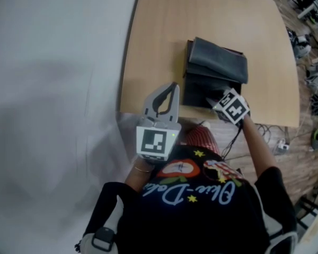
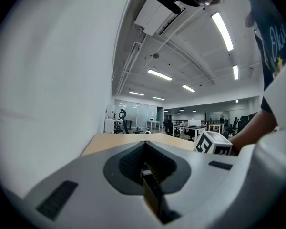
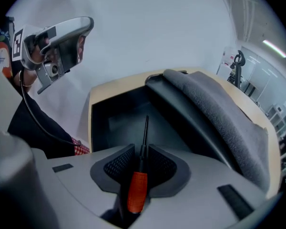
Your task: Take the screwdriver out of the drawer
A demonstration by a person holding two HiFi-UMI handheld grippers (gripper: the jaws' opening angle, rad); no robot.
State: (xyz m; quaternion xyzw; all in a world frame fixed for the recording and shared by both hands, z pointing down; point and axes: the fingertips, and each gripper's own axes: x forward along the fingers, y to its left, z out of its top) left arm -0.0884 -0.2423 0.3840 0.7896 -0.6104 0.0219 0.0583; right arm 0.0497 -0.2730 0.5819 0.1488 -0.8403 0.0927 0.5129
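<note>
Orange at the handle and black along the shaft, the screwdriver (image 3: 137, 191) sits pinched between the jaws of the right gripper (image 3: 141, 148) at the mouth of the open drawer (image 3: 96, 128). Its tip points in over the dark drawer floor. Whether the tool is fully clear of the drawer cannot be made out from here.

The drawer belongs to a small black unit draped with a grey cloth (image 1: 218, 60), standing near the front edge of a pale wooden table (image 1: 164, 30). The left gripper (image 1: 173, 87) hangs raised beside the person's chest, its jaws pressed together on nothing, well apart from the unit.

The clamp appears to bite on the thin shank just ahead of the handle, so the heavier orange end trails behind. A quick pull could let the tool swivel or slide out and drop back inside. The long tip could also snag the drawer's front wall or the overhanging cloth. With nothing steadying the unit, a snag might drag it toward the table edge.
</note>
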